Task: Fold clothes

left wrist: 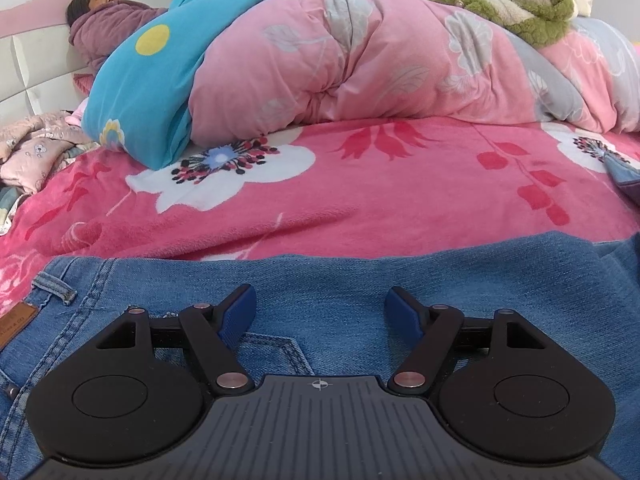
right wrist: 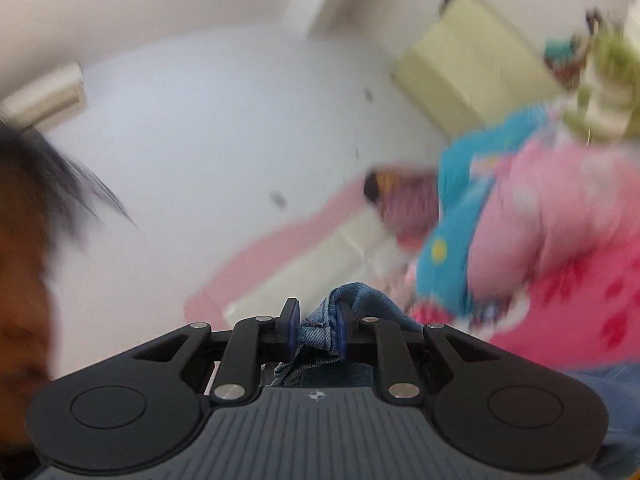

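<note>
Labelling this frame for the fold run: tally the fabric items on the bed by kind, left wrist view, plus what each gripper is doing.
Jeans: 1
Quilts: 2, pink floral quilt, blue quilt
Green fleece garment: 1
Pale pink quilted garment: 1
Pink floral bedsheet: 1
Total: 6
Left gripper: open above the jeans.
Right gripper: shut on a denim fold.

My bed's pink floral sheet [left wrist: 360,184] fills mid-frame; white wall [right wrist: 200,140] and cream wardrobe [right wrist: 472,60] upper right
</note>
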